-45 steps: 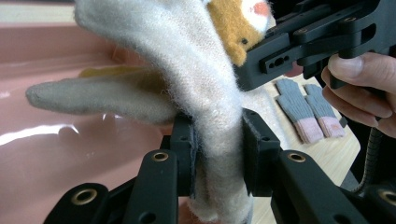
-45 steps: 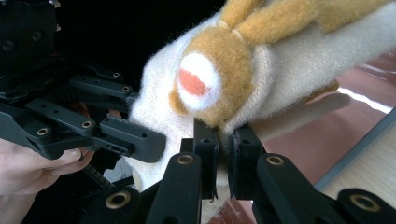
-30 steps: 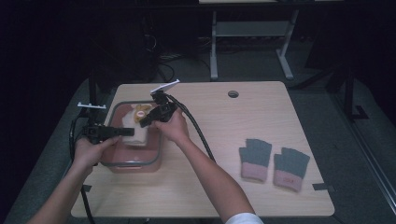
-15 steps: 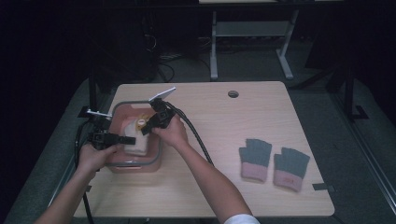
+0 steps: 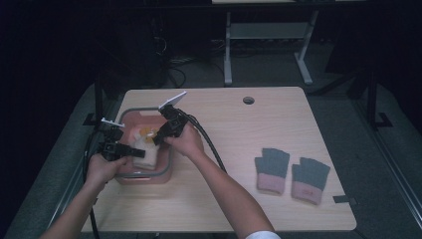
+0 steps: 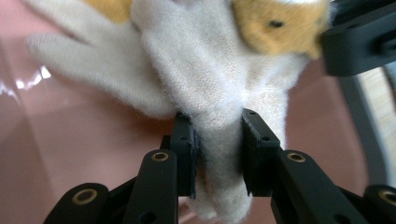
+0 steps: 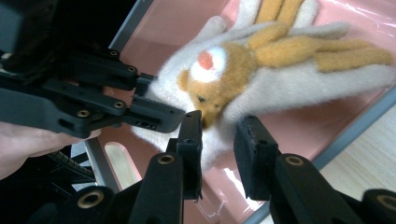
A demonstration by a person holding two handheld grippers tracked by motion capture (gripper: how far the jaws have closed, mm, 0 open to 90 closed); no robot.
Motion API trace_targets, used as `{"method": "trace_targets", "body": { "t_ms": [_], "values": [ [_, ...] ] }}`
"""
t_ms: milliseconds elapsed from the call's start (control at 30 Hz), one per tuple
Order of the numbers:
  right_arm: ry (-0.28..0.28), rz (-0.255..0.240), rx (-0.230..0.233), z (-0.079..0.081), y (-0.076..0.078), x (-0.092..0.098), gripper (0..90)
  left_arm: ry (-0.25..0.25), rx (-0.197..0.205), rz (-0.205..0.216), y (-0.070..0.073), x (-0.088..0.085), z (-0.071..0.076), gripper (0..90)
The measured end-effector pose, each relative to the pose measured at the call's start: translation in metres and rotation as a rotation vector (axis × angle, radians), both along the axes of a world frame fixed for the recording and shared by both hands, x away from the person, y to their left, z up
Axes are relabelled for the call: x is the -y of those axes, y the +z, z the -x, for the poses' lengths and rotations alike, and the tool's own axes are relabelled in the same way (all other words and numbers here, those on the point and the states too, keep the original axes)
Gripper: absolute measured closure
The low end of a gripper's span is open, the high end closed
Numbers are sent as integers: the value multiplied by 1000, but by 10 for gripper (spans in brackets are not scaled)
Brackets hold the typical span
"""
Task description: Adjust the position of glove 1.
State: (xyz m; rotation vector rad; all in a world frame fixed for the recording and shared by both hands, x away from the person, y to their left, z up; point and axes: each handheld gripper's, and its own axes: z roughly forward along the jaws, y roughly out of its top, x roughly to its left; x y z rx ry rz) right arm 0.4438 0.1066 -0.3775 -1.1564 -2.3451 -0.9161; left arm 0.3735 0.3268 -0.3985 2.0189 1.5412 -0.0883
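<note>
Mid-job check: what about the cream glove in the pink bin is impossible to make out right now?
- High view: cream glove small, partly covered by left gripper and right gripper.
- Left gripper view: glove fingertips cut off by the top edge; the pinched fold's end is hidden behind the jaws.
- Right gripper view: glove's cuff hidden behind the left gripper; pink bin rim cropped.

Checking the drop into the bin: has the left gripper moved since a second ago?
Yes. In the high view the left gripper, shut on the cream glove, has come down toward the pink bin's near rim, carrying the glove lower inside.

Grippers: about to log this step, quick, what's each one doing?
Left gripper: shut on the cream glove.
Right gripper: jaws just opening, open around the glove's edge.
</note>
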Motion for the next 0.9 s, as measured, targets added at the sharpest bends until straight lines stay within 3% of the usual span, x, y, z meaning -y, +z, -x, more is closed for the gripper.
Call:
{"method": "trace_targets", "body": {
  "t_ms": [67,267,400,567,633,667,733,900],
  "values": [
    [-3,-4,12,0,1,1,716,6,-15,-24,-3,2,-1,693],
    [-4,-21,15,0,5,6,717,33,-55,-28,-6,3,-3,625],
    [-7,-30,11,2,9,9,717,56,-42,-36,0,-1,-3,511],
    [-9,-49,22,3,13,15,717,57,16,-71,15,-6,-3,494],
    [-10,-54,22,4,14,17,717,54,67,-81,21,-5,-2,539],
    [-11,-57,17,4,15,18,716,47,81,-84,22,-4,-1,632],
    [-13,-59,16,5,16,20,714,30,68,-84,21,-2,-2,722],
    [-10,-67,19,6,16,25,709,-8,25,-147,11,8,-6,736]
  ]
}}
